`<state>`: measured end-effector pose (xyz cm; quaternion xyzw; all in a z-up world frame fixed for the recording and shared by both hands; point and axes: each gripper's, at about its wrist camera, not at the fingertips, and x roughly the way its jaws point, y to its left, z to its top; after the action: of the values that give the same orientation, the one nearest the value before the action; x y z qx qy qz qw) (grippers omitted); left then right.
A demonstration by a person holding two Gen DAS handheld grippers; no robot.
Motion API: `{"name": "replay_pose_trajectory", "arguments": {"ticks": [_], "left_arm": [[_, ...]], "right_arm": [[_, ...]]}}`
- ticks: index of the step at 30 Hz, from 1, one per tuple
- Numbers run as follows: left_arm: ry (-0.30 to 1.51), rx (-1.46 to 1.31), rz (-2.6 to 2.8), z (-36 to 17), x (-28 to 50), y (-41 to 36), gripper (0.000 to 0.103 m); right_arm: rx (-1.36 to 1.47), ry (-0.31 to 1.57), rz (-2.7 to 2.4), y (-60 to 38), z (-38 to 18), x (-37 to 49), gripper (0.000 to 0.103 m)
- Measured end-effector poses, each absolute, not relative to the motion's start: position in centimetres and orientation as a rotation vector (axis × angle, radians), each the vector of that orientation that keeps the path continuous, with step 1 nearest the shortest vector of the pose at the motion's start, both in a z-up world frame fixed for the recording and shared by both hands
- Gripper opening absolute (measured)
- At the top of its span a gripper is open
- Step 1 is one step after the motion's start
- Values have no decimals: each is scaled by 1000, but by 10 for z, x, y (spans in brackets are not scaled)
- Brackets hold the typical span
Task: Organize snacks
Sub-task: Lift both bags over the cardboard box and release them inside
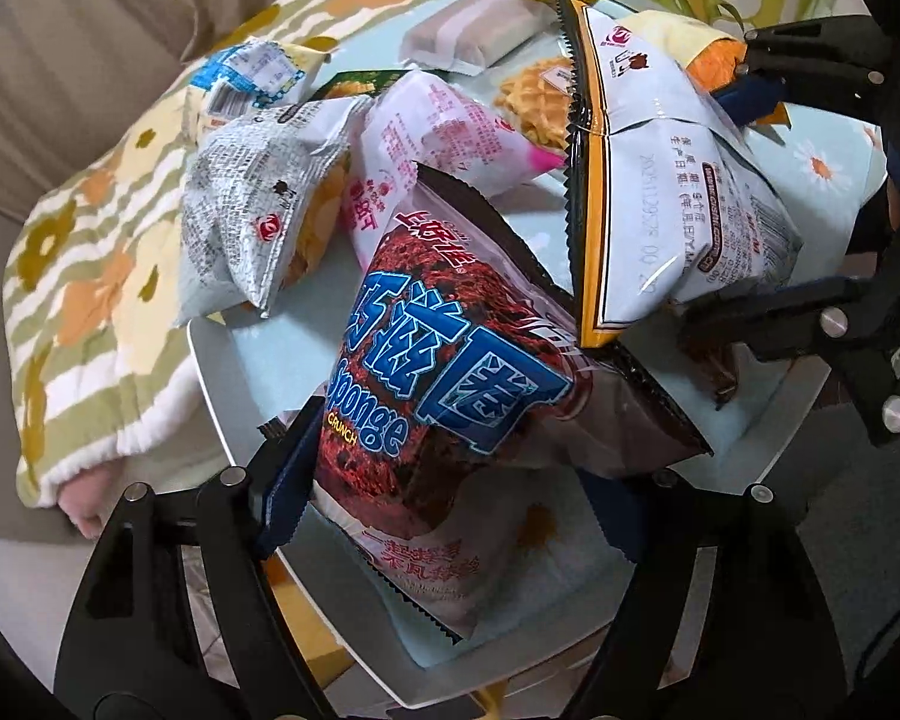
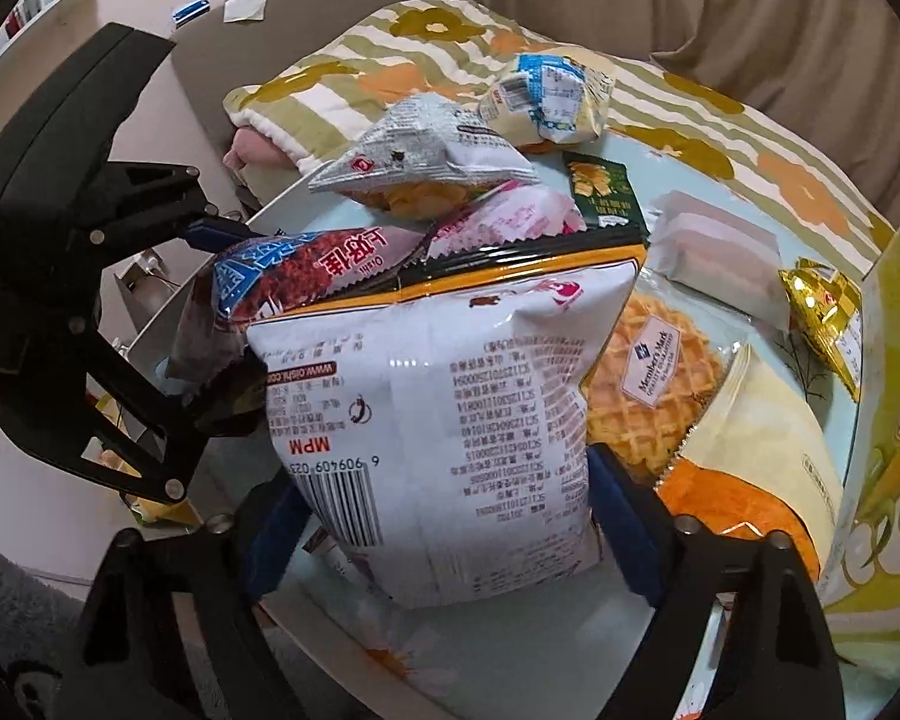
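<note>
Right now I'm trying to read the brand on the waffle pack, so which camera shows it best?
The right wrist view: the waffle pack lies label-up beside the white bag, its brand sticker facing the lens. The left wrist view shows only a sliver of waffle behind that bag's edge, with no label.

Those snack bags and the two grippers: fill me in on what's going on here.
A person is sorting snacks on a small table with a handheld gripper in each hand. The left gripper is clamped on a dark red Sponge Crunch bag. The right gripper is clamped on a white bag with an orange edge, its printed back facing the camera. Both bags are lifted side by side, touching. More packets, including a waffle pack, still lie on the table.
</note>
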<state>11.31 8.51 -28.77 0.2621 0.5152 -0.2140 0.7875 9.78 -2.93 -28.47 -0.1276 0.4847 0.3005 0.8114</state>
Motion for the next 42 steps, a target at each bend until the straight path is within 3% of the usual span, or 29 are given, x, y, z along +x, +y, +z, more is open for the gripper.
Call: {"name": "replay_pose_trajectory", "arguments": {"ticks": [5,14,26,34,42], "left_arm": [[1097,540,-436,-275,112,89,76],[1034,508,-398,-233,101,94,76],[899,420,-372,-136,122,70,76],[807,358,-396,-83,162,-16,76],[781,265,-453,-68,203,-125,76]], "right_arm": [[-249,1005,667,-32,-270,93,66],[-153,932,644,-48,-221,86,66],[-3,801,586,-113,-123,96,66],[34,755,523,-197,-81,119,66],[65,753,428,-298,-61,156,66]]}}
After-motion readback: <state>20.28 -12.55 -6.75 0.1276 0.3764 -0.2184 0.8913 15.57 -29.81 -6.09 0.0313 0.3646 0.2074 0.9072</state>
